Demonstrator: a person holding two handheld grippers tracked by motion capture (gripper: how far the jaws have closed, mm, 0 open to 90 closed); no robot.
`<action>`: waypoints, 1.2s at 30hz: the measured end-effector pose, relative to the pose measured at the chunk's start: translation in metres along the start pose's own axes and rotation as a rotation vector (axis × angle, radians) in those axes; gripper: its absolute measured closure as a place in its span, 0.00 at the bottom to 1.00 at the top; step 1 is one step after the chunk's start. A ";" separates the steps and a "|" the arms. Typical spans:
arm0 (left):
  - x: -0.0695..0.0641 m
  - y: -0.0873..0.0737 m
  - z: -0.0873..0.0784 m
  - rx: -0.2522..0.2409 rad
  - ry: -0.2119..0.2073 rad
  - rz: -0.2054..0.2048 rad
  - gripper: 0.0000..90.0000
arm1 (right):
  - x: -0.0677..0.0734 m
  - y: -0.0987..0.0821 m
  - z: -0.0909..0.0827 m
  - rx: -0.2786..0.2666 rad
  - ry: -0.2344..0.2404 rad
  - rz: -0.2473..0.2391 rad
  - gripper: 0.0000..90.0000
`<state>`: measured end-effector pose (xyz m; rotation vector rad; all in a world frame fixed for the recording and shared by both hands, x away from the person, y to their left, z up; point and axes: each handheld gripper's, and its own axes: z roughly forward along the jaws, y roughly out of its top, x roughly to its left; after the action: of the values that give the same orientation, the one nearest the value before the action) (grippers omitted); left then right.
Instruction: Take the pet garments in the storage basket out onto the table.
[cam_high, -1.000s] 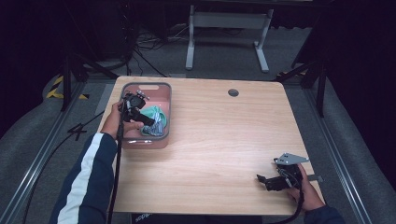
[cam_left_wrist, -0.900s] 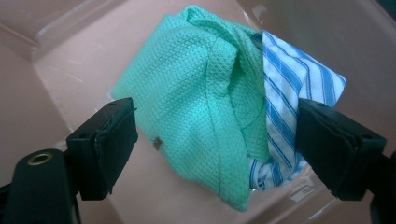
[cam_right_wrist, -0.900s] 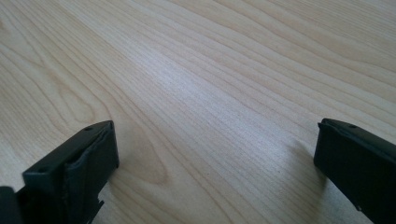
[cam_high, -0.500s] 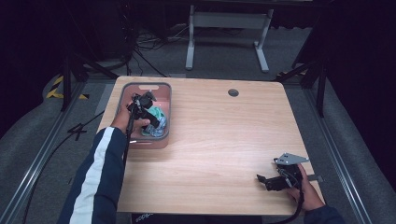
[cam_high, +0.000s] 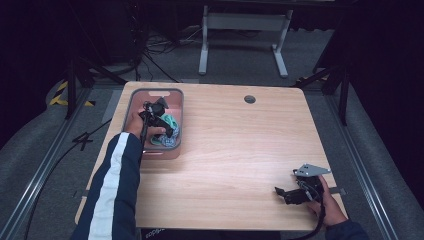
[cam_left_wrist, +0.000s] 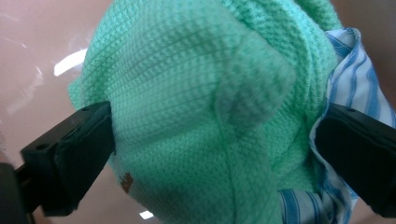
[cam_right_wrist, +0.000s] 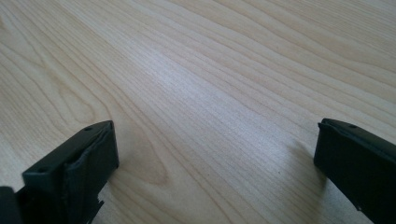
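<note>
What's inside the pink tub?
Inside the pink plastic tub: a green knitted cloth over a blue-striped white cloth; the left gripper straddles them. Anything underneath is covered.

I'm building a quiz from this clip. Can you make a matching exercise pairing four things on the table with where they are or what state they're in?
Things:
1. green knit cloth
2. blue-striped cloth
3. pink bin
4. right gripper

Places or states:
A. open over bare wood, near right of the table
B. at the table's far left
C. between the left gripper's open jaws
D. tucked beside the green cloth

Pairs: 1-C, 2-D, 3-B, 4-A
</note>
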<state>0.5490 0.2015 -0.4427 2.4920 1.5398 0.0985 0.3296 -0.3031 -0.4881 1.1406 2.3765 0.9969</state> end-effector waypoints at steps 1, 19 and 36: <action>0.001 0.000 0.000 -0.001 -0.002 0.001 0.05 | 0.000 0.000 0.000 0.001 0.000 -0.002 0.00; -0.011 0.002 -0.015 -0.044 -0.030 0.141 0.72 | 0.000 0.000 0.000 0.002 0.000 -0.005 0.00; -0.011 -0.016 -0.058 -0.235 -0.031 0.178 0.73 | 0.000 0.000 0.000 0.001 -0.001 -0.004 0.00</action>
<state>0.5208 0.2068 -0.3889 2.4239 1.2142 0.2516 0.3298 -0.3033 -0.4882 1.1356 2.3781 0.9931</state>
